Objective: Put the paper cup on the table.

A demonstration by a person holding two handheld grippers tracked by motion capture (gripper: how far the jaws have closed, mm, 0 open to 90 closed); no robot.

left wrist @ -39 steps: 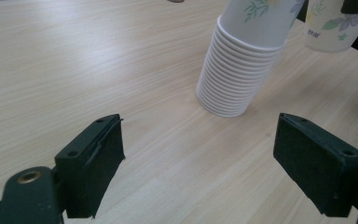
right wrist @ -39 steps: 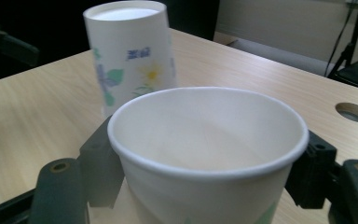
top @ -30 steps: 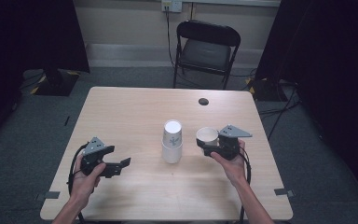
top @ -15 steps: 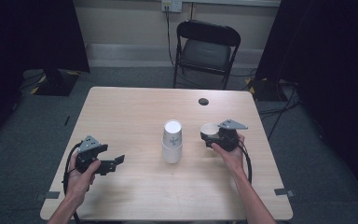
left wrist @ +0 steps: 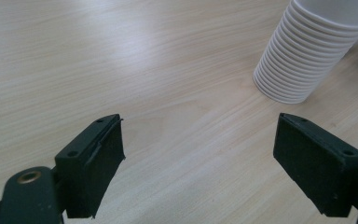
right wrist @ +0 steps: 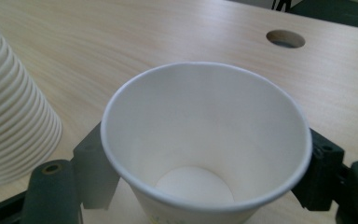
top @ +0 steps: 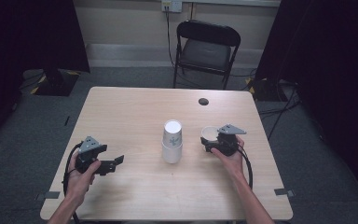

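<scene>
A stack of white paper cups (top: 172, 142) stands upside down at the middle of the wooden table (top: 121, 112); it also shows in the left gripper view (left wrist: 307, 56) and the right gripper view (right wrist: 9, 116). To its right a single white cup (top: 209, 134) stands upright, mouth up and empty (right wrist: 205, 130). My right gripper (top: 208, 141) has its jaws on either side of this cup (right wrist: 205, 154); they have just been opening, and the rim stays round and unsqueezed. My left gripper (top: 116, 163) rests low at the front left, open and empty (left wrist: 200, 140), pointing at the stack.
A dark round cable hole (top: 203, 101) sits in the tabletop at the far right (right wrist: 285, 38). A black folding chair (top: 207, 46) stands behind the table. Bare wood lies between the left gripper and the stack.
My right hand has sunk with the single cup, which now sits low beside the stack. The left hand has hardly moved.
</scene>
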